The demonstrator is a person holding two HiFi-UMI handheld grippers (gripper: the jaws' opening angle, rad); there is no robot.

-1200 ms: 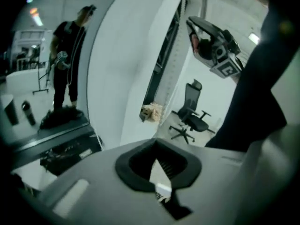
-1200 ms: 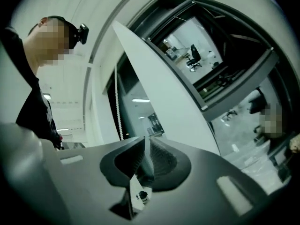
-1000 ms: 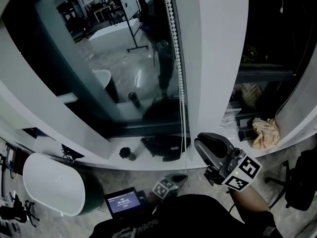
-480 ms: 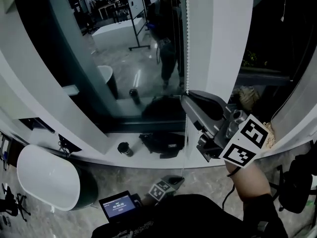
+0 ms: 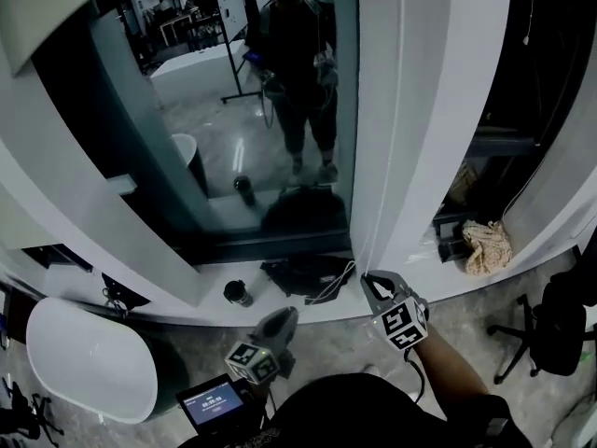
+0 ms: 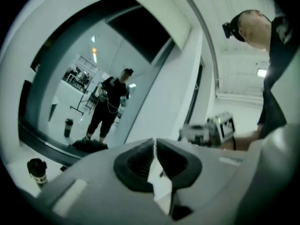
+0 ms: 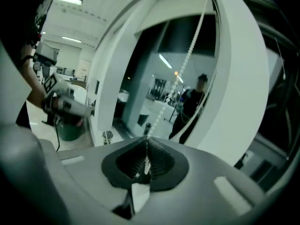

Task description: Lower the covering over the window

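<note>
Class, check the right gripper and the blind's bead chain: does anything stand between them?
Nothing visible does. The right gripper has just closed its jaws on the bead chain itself, which runs taut upward from between them.

The room was dim and blue-grey. Ceiling strip lights (image 7: 68, 0) shone overhead, and the dark window glass (image 5: 252, 157) mirrored a pale glare streak. All views curved at the edges; the gripper views had black, soft corners.
</note>
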